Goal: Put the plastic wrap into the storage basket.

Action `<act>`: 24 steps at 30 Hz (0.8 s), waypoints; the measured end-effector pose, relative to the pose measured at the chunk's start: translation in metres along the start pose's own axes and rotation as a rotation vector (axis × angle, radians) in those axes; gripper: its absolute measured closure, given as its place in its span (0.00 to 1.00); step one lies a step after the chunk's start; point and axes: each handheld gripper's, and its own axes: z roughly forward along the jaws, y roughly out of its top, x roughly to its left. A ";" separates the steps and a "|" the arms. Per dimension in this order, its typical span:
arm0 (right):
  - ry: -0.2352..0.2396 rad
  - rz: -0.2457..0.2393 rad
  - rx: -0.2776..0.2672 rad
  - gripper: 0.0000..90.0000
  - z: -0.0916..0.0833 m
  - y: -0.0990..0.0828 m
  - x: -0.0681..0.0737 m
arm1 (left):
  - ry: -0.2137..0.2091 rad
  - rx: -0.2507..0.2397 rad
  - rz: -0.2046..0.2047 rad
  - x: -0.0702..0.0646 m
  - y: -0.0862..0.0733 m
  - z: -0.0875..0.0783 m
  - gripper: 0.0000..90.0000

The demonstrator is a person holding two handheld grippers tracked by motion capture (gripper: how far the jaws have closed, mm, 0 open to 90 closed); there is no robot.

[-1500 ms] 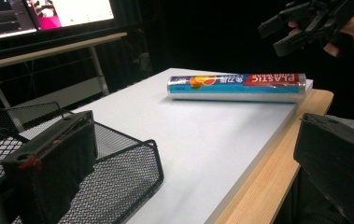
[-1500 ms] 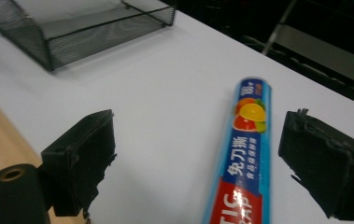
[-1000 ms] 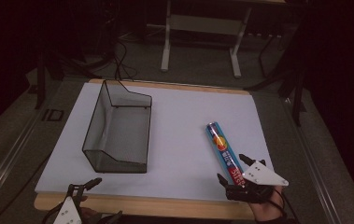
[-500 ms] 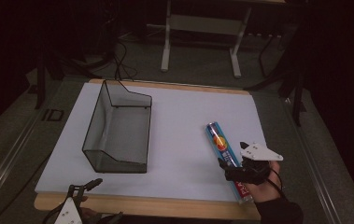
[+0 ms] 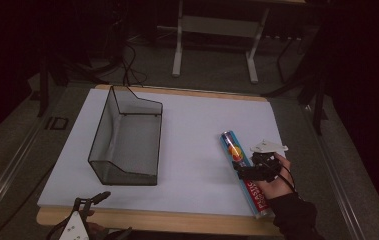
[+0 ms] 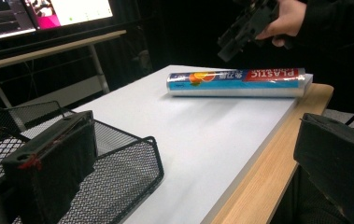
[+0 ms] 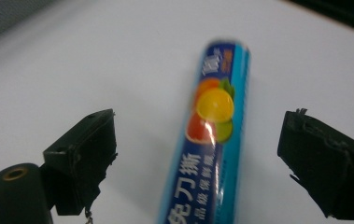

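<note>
A blue plastic-wrap roll (image 5: 231, 146) with fruit printed on it lies on the white board (image 5: 197, 125) at the right. My right gripper (image 5: 241, 172) hovers over the roll's middle. In the right gripper view the right gripper (image 7: 202, 154) straddles the roll (image 7: 212, 126); its jaws have just been closing a little, and the pads stand clear of it. My left gripper (image 5: 92, 200) rests open at the table's front left edge. From the left gripper view, the left gripper (image 6: 193, 154) has nothing between its jaws, and the roll (image 6: 240, 81) lies across the board below the right gripper (image 6: 240, 35).
A black wire-mesh basket (image 5: 108, 117) stands on the board's left half, close to my left gripper (image 6: 118, 158). A strip of wooden table edge (image 5: 177, 222) runs along the front. Stand legs (image 5: 179, 50) and cables are on the floor behind the table.
The right hand has moved away from the person and slightly left, from beside the roll's near end to over its middle. The left gripper has stayed put.
</note>
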 end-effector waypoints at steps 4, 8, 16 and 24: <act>-0.002 0.019 0.053 0.15 0.014 -0.005 -0.006 | -0.001 0.001 0.000 0.000 0.000 0.000 0.00; 0.005 0.039 0.087 0.17 0.026 -0.008 -0.012 | -0.002 0.001 0.000 0.000 0.000 0.000 0.00; 0.007 0.068 0.159 0.20 0.044 -0.012 -0.016 | -0.002 0.002 0.000 0.000 0.000 0.000 0.00; 0.014 0.096 0.256 0.24 0.058 -0.013 -0.018 | -0.004 0.003 -0.001 0.001 0.000 0.001 0.00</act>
